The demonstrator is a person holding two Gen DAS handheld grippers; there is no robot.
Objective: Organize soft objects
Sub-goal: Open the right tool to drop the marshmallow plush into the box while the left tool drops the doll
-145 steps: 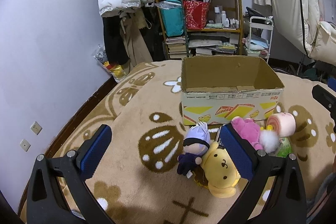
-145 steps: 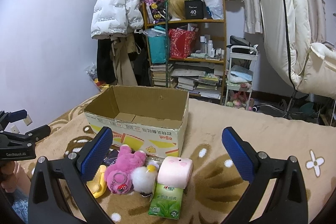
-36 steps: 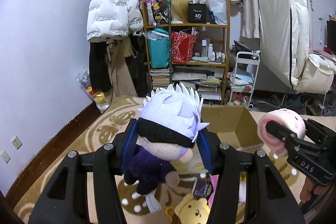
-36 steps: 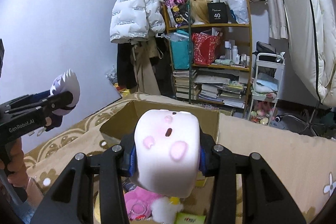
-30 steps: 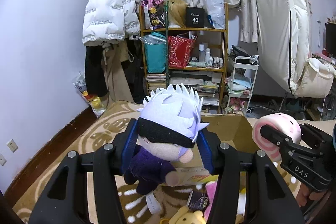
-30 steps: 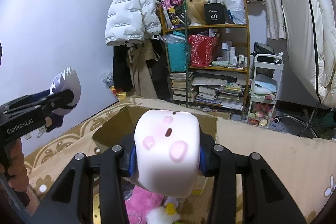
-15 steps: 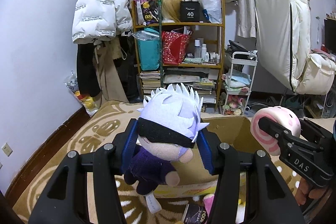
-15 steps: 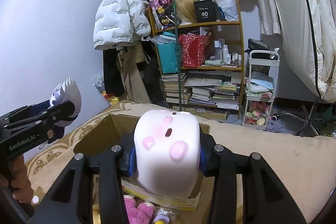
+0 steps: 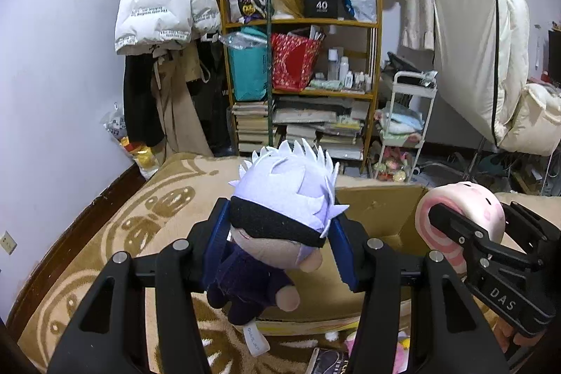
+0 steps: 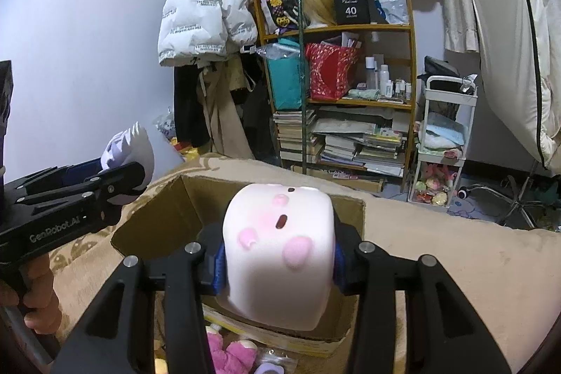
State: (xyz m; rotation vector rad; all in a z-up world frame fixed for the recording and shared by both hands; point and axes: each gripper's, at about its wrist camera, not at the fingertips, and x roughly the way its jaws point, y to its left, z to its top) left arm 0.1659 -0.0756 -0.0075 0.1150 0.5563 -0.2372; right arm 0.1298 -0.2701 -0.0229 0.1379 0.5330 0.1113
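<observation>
My left gripper [image 9: 280, 247] is shut on a white-haired plush doll [image 9: 280, 216] in dark clothes, held up in the air in front of the open cardboard box [image 9: 382, 219]. My right gripper [image 10: 278, 263] is shut on a pink-and-white marshmallow plush [image 10: 278, 255], held over the near edge of the same box [image 10: 168, 216]. The right gripper with its pink plush [image 9: 459, 216] shows at the right of the left wrist view. The left gripper with the doll's white hair [image 10: 129, 149] shows at the left of the right wrist view.
A pink plush toy [image 10: 228, 356] and a small packet [image 10: 277, 365] lie on the beige patterned rug [image 9: 157, 209] before the box. A cluttered wooden shelf [image 9: 301, 86], hanging coats [image 9: 164, 23], a white trolley [image 10: 445, 142] and a white chair [image 9: 491, 65] stand behind.
Both grippers have closed on their plush toys, lifted them from the rug, and moved forward toward the box. In the last half second both crept closer over the box.
</observation>
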